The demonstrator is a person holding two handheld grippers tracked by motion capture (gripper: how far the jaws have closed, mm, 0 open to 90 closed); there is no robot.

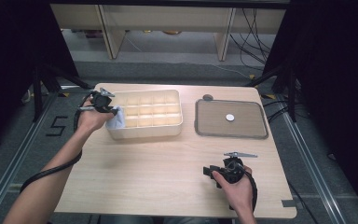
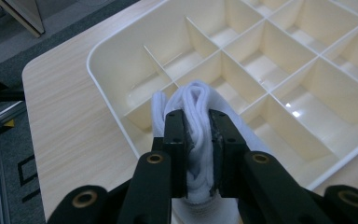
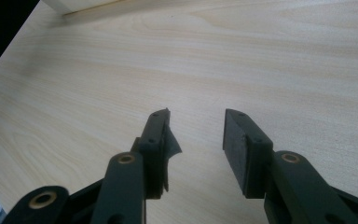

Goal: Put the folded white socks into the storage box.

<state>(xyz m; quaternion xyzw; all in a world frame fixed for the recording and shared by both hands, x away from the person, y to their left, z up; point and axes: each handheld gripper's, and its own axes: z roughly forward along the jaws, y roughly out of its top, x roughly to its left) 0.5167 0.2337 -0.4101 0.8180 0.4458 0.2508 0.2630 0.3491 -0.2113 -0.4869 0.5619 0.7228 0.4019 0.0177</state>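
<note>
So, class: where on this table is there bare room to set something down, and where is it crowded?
Bare wood runs across the table in front of the divided organizer and lidded tray, left of the right gripper. A narrow strip separates organizer and tray. Crowded: the organizer's left end, where the left gripper clamps white cloth.

Light wood table (image 1: 168,163) with a cream divider box (image 1: 151,125) on it, grey tray (image 1: 230,131) off to its right.
</note>
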